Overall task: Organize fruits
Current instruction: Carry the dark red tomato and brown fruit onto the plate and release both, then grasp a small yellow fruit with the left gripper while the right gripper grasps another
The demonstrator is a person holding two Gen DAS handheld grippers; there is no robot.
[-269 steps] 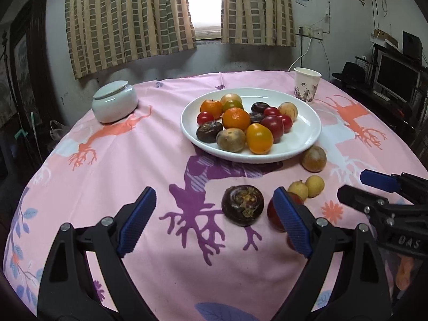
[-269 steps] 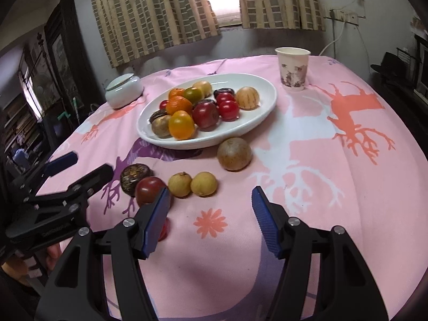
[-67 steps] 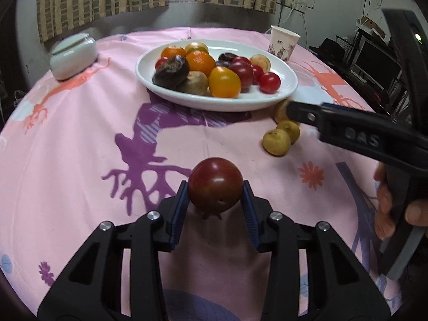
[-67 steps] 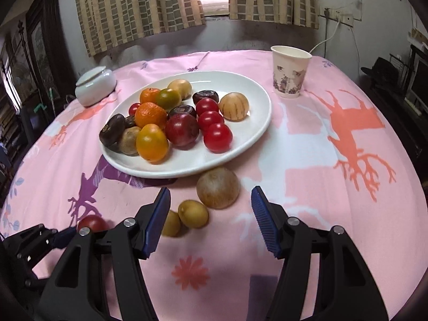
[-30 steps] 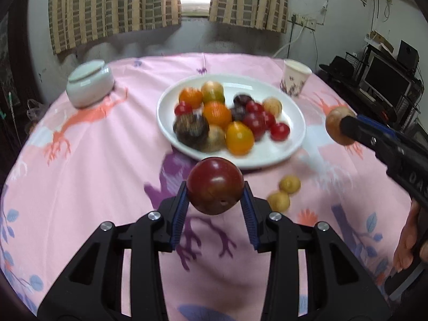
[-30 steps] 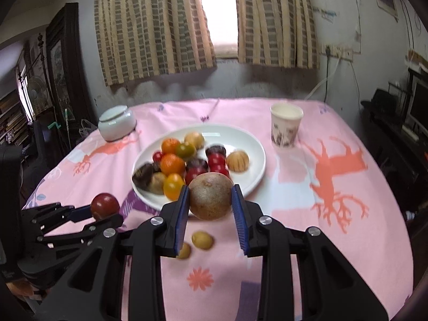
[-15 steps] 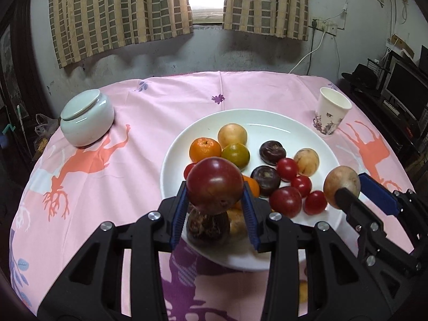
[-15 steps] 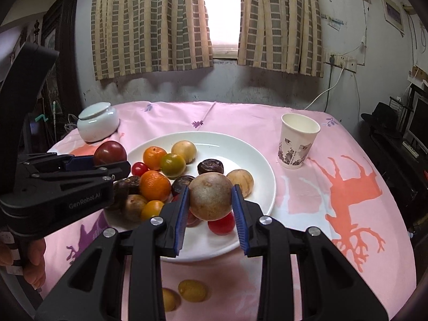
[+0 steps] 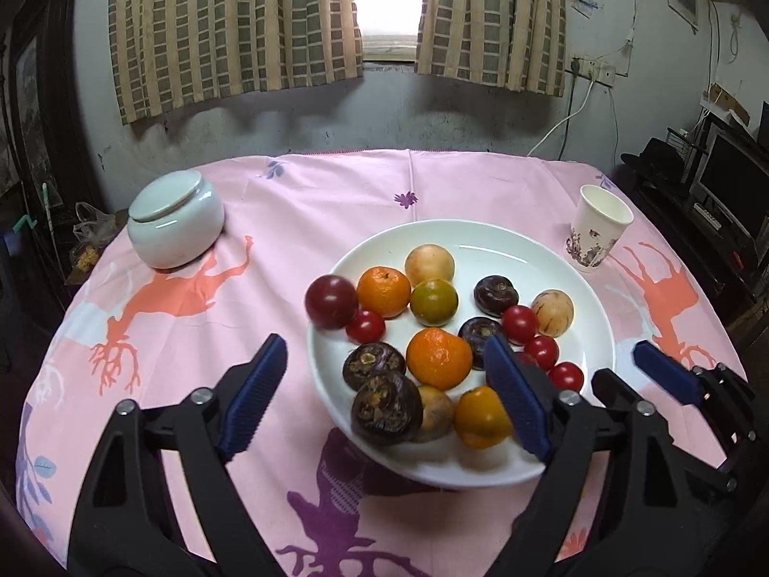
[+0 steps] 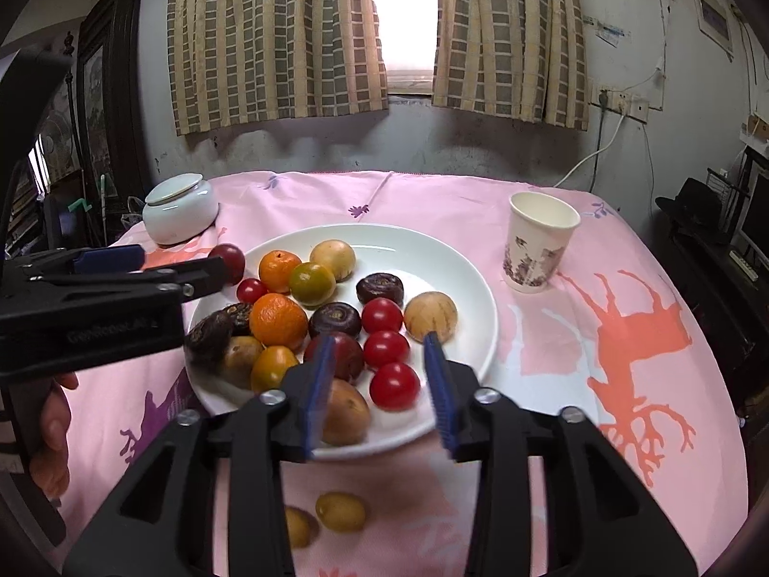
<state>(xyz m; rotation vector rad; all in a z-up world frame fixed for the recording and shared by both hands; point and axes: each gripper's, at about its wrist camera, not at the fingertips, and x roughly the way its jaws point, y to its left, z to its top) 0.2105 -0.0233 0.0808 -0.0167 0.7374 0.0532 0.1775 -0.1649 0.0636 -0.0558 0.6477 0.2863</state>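
The left gripper (image 9: pixel 384 394) is opening wide, empty; its dark red fruit (image 9: pixel 331 301) sits at the plate's (image 9: pixel 480 240) far-left rim. The right gripper (image 10: pixel 379 384) is opening, nothing clamped; the brown fruit (image 10: pixel 343 413) lies on the plate's near edge.

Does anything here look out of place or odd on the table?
Yes. Two small yellow fruits lie on the pink tablecloth, in front of the white plate that holds the other fruit. Also, a dark red tomato sits at the plate's left rim, seemingly half over the edge.
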